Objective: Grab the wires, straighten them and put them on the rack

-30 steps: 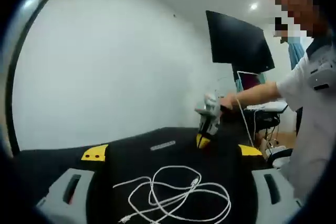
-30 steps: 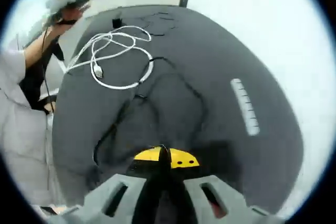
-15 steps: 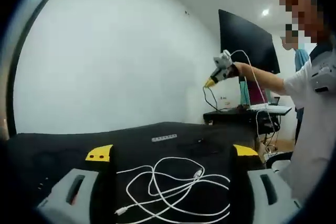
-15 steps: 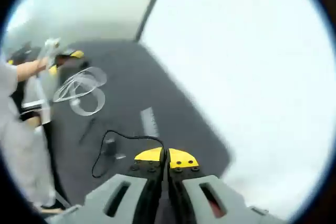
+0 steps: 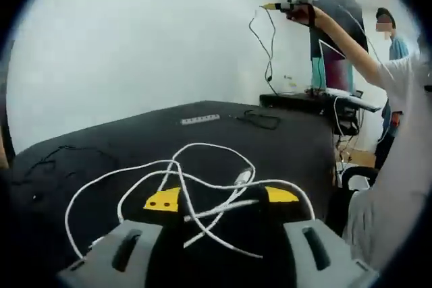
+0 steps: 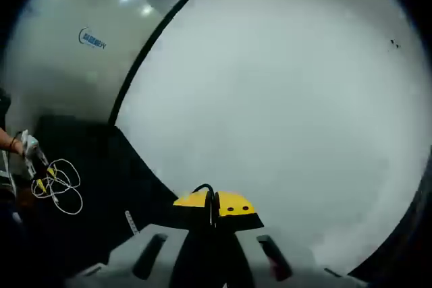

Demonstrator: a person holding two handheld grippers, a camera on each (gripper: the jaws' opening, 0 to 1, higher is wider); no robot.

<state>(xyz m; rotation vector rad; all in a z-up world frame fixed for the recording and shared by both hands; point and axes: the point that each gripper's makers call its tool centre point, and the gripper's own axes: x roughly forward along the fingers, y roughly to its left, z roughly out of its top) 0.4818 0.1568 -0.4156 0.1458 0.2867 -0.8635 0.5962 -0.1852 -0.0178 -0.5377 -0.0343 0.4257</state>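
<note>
The left tool (image 5: 223, 200) stood with jaws apart over the white wire (image 5: 202, 187) coiled on the black worktop (image 5: 101, 146). The left gripper view showed the black wire (image 5: 268, 38) dangling from the raised right tool (image 5: 270, 6). The right gripper view showed its jaws clamped on that wire.

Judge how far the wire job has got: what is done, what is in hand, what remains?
Done: the right tool is shut on a black wire and has it lifted clear of the table. In hand: the left tool is open at the white wire. Left: straightening and racking both; no rack is visible.
</note>
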